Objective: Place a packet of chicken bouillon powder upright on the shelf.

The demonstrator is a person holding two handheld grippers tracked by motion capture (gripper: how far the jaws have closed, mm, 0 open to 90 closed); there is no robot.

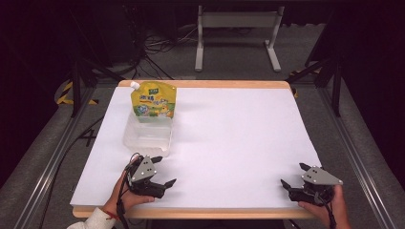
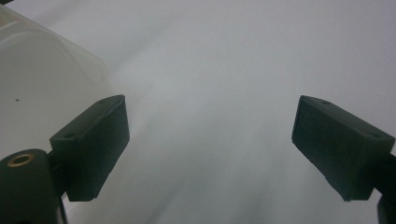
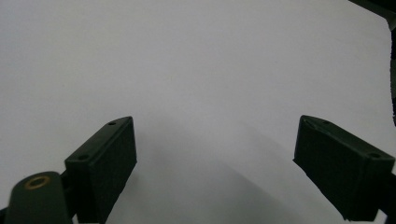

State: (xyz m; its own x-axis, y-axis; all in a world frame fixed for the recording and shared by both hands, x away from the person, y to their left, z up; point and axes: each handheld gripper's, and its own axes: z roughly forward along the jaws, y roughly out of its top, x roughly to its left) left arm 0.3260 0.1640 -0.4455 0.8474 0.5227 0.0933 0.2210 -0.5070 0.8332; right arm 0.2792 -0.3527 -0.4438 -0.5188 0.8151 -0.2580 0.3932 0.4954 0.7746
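A yellow spouted pouch (image 1: 153,101) with a white cap stands at the table's far left, leaning at the back of a clear plastic tub (image 1: 147,134). My left gripper (image 1: 164,171) rests near the front left edge, just in front of the tub, open with nothing between its jaws. In the left gripper view the tub's clear wall (image 2: 42,60) shows at the upper left beyond the open left gripper (image 2: 210,140). My right gripper (image 1: 294,174) sits near the front right corner, open and empty. The right gripper view has the right gripper (image 3: 215,163) over bare white surface.
The white table top (image 1: 229,138) has a wooden rim. A metal stand (image 1: 236,33) and cables lie on the floor beyond the far edge. Dark frame rails run along both sides of the table.
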